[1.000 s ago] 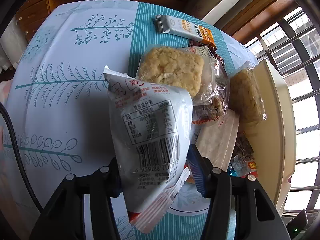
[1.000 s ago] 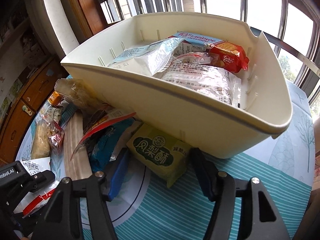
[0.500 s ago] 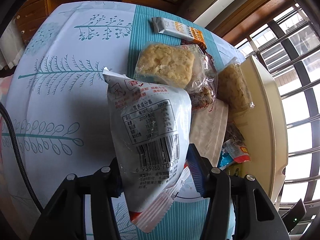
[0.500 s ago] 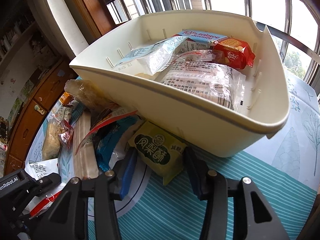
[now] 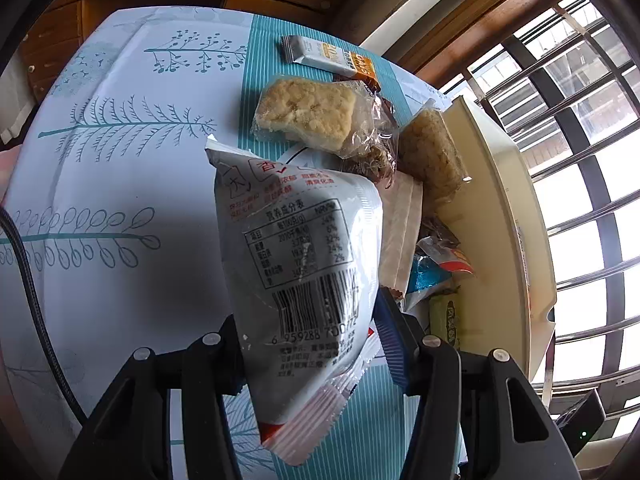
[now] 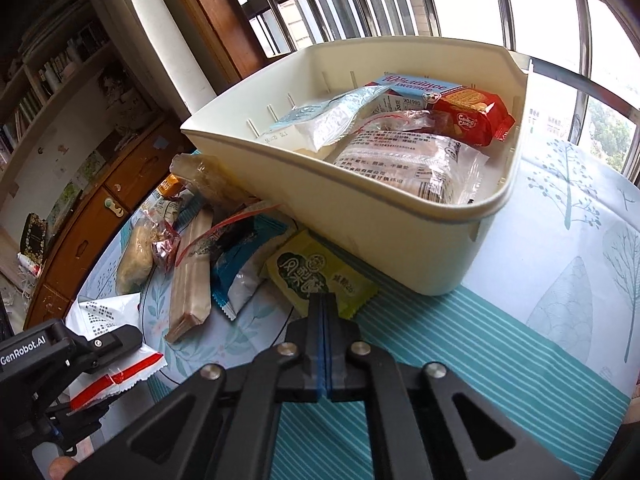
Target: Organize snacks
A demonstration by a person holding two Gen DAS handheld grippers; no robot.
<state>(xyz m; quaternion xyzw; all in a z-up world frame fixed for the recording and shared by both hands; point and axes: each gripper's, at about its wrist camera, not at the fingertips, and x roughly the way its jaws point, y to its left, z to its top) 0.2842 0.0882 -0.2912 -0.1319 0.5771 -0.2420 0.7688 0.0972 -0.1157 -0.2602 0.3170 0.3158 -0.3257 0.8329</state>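
The right gripper has just pinched shut on the yellow-green pastry packet near the cream bin, readying its transfer, while the left gripper grips the white snack bag.

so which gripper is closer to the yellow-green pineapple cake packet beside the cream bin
Right. The right gripper, jaws shut, has its tips at the yellow-green packet; the left gripper, holding a white pouch, sits further left.

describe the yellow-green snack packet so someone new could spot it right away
Find the cream bin on the teal-striped tablecloth. At the foot of its near wall lies the yellow-green packet, just beyond the right tongs. It alone is flat, square and yellow-green with a dark round logo; beside it lies a blue-and-white wrapper.
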